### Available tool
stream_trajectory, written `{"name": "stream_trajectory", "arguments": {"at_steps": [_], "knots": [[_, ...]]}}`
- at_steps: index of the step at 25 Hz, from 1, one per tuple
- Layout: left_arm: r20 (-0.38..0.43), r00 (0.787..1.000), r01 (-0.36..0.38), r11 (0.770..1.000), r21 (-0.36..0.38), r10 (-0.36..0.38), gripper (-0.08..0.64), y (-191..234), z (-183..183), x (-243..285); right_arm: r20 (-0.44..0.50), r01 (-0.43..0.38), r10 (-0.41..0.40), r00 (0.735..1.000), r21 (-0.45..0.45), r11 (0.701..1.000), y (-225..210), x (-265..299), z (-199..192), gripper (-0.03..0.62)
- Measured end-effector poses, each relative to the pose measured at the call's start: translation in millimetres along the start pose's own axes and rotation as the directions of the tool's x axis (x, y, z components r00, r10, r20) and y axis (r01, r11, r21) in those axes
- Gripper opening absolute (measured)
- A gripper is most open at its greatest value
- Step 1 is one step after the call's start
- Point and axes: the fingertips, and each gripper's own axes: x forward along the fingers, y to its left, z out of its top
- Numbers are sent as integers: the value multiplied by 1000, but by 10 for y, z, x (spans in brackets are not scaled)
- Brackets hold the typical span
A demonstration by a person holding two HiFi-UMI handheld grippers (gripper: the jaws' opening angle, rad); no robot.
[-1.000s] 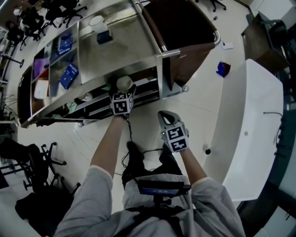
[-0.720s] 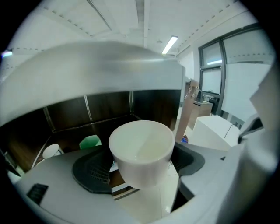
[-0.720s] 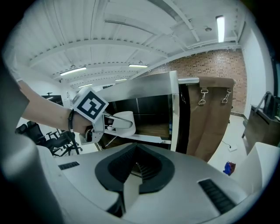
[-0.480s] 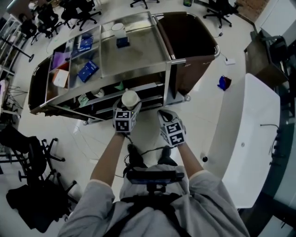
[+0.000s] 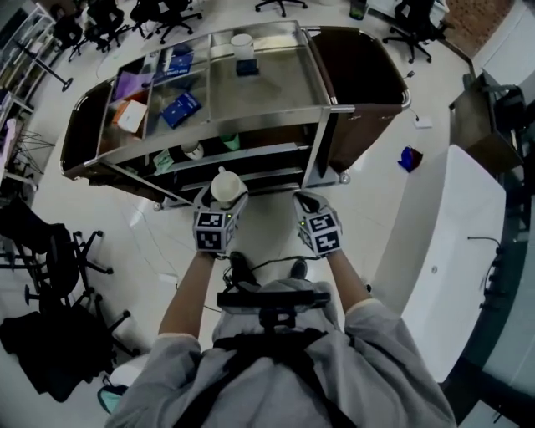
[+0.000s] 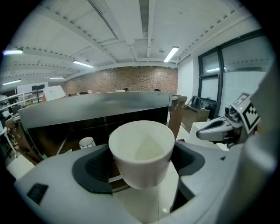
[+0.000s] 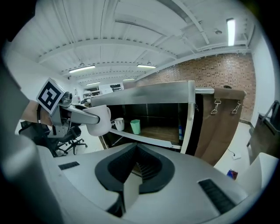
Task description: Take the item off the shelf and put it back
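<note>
Steel shelf cart (image 5: 267, 84) on tiled floor (image 5: 142, 251), office chairs (image 5: 171, 12) beyond; left gripper (image 5: 219, 203) clamps a seemingly empty white cup (image 6: 141, 153), right gripper (image 7: 131, 179) closed, empty

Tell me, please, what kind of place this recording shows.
Probably an open office or lab workroom, not a home: black swivel chairs stand around, a stainless steel shelf unit occupies the middle, and a brick wall closes the far end under ceiling strip lights.

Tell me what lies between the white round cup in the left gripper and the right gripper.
Nothing: in the head view only bare pale tiled floor shows between the white round cup and the right gripper.
</note>
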Motion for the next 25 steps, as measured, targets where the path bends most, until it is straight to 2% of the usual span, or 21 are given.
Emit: {"name": "stream_trajectory", "arguments": {"at_steps": [5, 10, 17, 25], "knots": [[19, 999, -42, 998, -48, 42, 420, 247, -102, -283, 2, -13, 13, 1000, -7, 1000, 73, -11, 50, 9], [34, 997, -67, 996, -52, 69, 420, 382, -213, -461, 10, -17, 18, 1000, -16, 1000, 130, -1, 116, 9], [2, 994, -110, 993, -46, 110, 419, 504, -357, -509, 4, -23, 23, 1000, -16, 1000, 145, 38, 117, 9], [5, 992, -128, 990, -68, 128, 419, 549, -366, -486, 0, -21, 21, 1000, -6, 1000, 104, 61, 106, 9]]}}
